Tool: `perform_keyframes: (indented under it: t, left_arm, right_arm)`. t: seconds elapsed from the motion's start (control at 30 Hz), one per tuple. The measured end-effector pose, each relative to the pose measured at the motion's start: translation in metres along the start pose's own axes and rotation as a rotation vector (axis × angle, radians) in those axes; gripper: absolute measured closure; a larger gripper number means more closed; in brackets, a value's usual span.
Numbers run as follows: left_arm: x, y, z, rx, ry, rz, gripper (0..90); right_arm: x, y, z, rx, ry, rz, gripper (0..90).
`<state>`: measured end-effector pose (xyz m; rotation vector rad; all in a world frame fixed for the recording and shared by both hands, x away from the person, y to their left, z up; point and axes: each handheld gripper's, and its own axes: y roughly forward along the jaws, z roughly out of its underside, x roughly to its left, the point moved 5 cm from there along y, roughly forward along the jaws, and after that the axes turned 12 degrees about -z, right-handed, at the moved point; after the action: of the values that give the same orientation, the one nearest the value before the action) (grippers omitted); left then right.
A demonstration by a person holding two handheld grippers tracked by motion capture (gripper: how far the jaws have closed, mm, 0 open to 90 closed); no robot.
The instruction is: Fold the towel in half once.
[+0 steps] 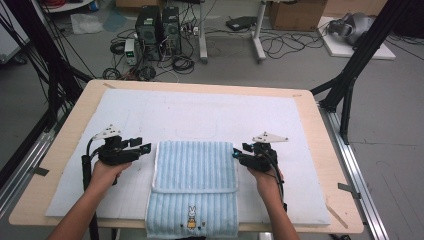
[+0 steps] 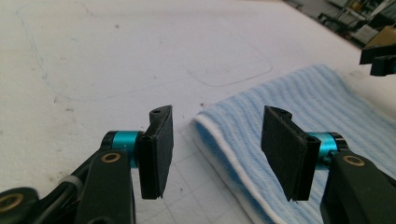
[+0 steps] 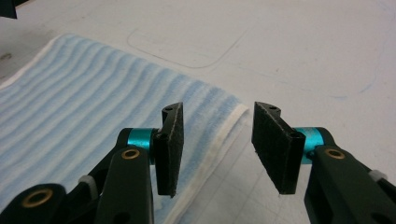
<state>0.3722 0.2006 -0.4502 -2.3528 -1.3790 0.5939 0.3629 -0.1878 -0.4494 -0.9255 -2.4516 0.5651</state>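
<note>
Already the towel (image 1: 194, 186) is folded once: its upper layer lies flat over the lower part, with a white hem running across, and the lower end with a small rabbit picture hangs a little over the near edge of the desk (image 1: 330, 125). It rests in the middle of the white mat (image 1: 200, 112), close to the person's side.

So one fold looks done, and done quite evenly, because the far edge is straight and the two far corners are square. What is left, I think, is at least one more fold, perhaps bringing the rabbit end up or halving it sideways, but I cannot say which.

Left tongs (image 1: 144, 145) stand just beside the far left corner of the towel, and right tongs (image 1: 238, 151) just beside the far right corner. In the left gripper view the jaws are apart with nothing between them, the corner lying below and beyond them. In the right gripper view it is the same: jaws parted, empty, the hem under them. Neither one holds the cloth now.
</note>
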Motion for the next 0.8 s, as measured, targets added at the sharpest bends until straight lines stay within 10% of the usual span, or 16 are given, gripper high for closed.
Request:
perform_keyframes:
  t: [0.3, 0.5, 0.6, 0.8]
  left_arm:
    - [-0.015, 0.032, 0.015, 0.116, 0.015, 0.001, 42.4]
    - [-0.029, 0.040, 0.019, 0.146, 0.127, -0.017, 59.8]
    - [-0.032, 0.041, 0.020, 0.158, 0.129, 0.020, 82.9]
    - [-0.027, 0.047, 0.011, 0.131, 0.055, 0.008, 85.4]
  right_arm:
    - [-0.006, 0.026, 0.013, 0.127, 0.021, 0.015, 53.7]
    - [-0.001, 0.030, 0.017, 0.156, -0.012, 0.038, 64.0]
    - [0.002, 0.031, 0.018, 0.163, -0.006, -0.010, 83.4]
    - [0.002, 0.033, 0.015, 0.156, -0.018, -0.014, 86.1]
